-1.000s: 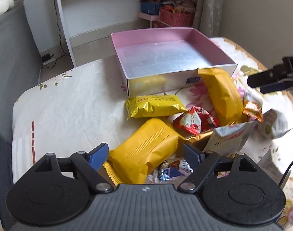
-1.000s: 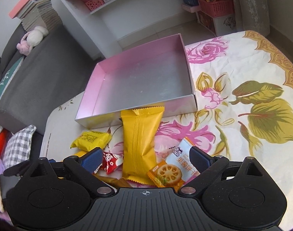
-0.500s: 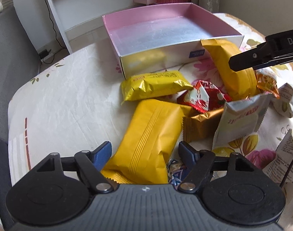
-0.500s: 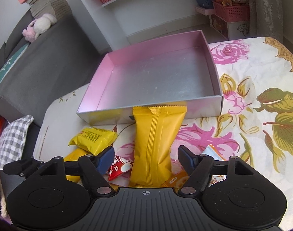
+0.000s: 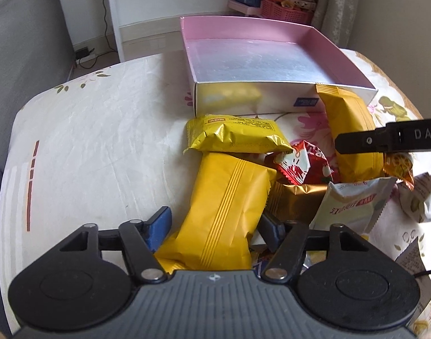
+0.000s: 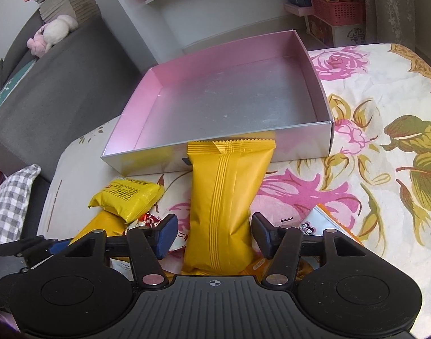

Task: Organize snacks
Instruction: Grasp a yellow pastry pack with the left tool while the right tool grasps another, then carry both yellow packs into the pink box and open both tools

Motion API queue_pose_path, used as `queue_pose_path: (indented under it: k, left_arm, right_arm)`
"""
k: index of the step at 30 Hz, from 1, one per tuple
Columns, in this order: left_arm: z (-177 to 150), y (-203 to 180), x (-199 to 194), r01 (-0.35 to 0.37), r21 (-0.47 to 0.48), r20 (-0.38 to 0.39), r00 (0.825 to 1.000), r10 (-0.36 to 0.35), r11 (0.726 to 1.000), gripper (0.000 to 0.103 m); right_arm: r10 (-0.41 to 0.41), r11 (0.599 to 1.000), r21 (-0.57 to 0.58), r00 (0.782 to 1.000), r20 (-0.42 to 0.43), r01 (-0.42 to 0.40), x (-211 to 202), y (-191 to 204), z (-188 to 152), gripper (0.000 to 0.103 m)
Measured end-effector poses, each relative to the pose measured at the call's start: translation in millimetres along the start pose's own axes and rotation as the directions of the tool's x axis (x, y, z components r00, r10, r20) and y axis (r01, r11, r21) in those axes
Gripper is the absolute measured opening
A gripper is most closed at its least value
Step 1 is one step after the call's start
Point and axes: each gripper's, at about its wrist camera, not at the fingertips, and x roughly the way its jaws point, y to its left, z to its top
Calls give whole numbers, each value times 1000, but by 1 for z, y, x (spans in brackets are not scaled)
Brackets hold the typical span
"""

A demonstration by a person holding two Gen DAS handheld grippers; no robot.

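- Left tongs (image 5: 212,224): spread wide around an orange packet (image 5: 224,206) before the pink box (image 5: 283,96); nothing gripped.
- Right tongs (image 6: 214,234): likewise, astride another orange packet (image 6: 226,197) leaning on the box.
- Risk: slick film may slip if pinched.

Near end of yellow packet (image 5: 224,214) hidden under left gripper (image 5: 215,224) body. Gold wrapper (image 5: 296,200) beside that packet mostly covered by neighbouring packs. Right gripper (image 5: 385,141) cut off at frame edge. Packet print too small to read.
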Motion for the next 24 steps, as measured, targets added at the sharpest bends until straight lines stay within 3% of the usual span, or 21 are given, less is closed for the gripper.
queue_pose_path:
  k: [4, 16, 24]
  left_arm:
    - [0, -4, -2, -14, -10, 2, 1000, 15, 1000, 42]
    - [-1, -2, -15, -52, -102, -18, 999, 51, 993, 38]
    - [4, -5, -39, -63, -113, 40, 997, 68, 992, 38]
  right_arm:
    - [0, 1000, 8, 1000, 1, 0, -1, -2, -1, 42]
    - [15, 998, 62, 1000, 0, -15, -16, -7, 4, 38]
    - [59, 994, 92, 998, 23, -61, -35, -6, 12, 38]
